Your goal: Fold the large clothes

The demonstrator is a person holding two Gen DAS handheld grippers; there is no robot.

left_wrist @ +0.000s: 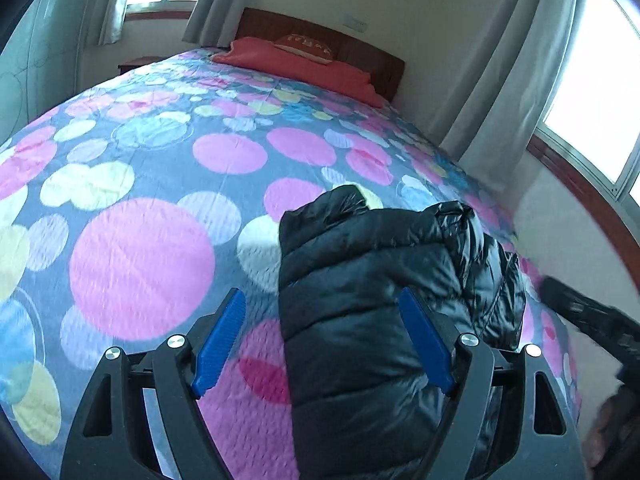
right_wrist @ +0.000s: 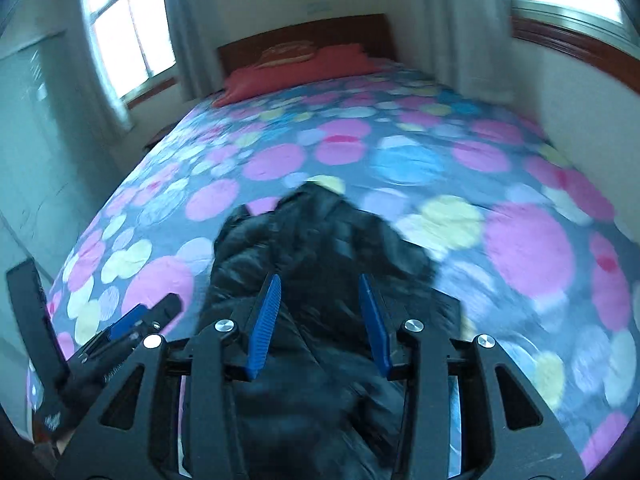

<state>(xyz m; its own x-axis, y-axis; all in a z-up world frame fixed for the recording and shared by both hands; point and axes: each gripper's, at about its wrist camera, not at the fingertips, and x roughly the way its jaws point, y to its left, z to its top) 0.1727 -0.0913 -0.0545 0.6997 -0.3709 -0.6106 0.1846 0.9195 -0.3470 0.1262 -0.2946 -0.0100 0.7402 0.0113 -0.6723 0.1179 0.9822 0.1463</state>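
A glossy black quilted jacket (left_wrist: 384, 300) lay bunched on the bed (left_wrist: 140, 240), lower centre of frame. The left gripper (left_wrist: 322, 338) and right gripper (right_wrist: 320, 322) had jaws apart, holding nothing.

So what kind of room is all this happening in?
A bedroom, almost certainly: a large bed with a polka-dot cover, red pillows against a wooden headboard, and curtained windows. A black puffer jacket lies on the bed.
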